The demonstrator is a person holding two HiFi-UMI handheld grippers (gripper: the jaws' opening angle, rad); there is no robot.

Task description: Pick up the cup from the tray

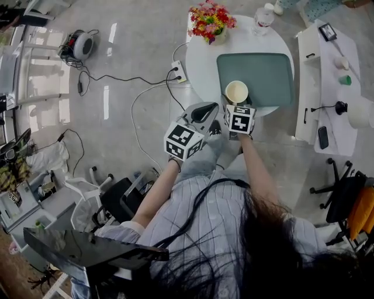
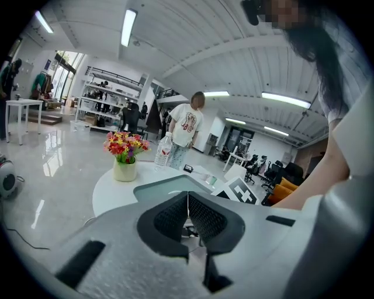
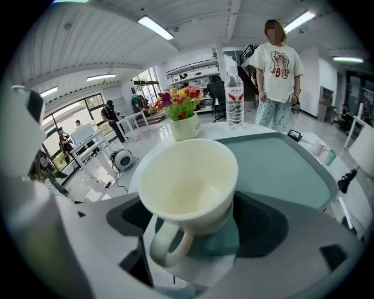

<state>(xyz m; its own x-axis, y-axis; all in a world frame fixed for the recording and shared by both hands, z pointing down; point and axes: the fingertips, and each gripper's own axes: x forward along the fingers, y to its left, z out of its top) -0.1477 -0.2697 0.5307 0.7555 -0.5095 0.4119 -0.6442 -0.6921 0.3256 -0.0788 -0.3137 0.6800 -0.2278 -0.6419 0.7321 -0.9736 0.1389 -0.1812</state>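
One cup (image 1: 236,91), one tray (image 1: 270,73), one round table (image 1: 201,61), one flower vase (image 1: 211,24) and one water bottle (image 1: 263,17) are counted; two grippers are seen, left gripper (image 1: 203,111) and right gripper (image 1: 235,107).

- Top centre in the head view: round table (image 1: 198,58), with tray (image 1: 257,82) on its right half.
- At the tray's near left corner: cup (image 1: 236,91), clasped between the jaws of the right gripper (image 1: 237,104), handle turned back toward that gripper.
- Just left of the right gripper, off the table's near edge: left gripper (image 1: 205,111), jaws pressed together.
- Behind the tray: vase of flowers (image 1: 211,23) at far left, water bottle (image 1: 264,16) at far right.
- Beside the table's left edge: power strip (image 1: 179,71), with cables (image 1: 117,76) trailing left toward cable reel (image 1: 82,45).
- Right of the round table: long side table (image 1: 330,87).
- Beyond the table in both gripper views: standing person (image 3: 279,76).
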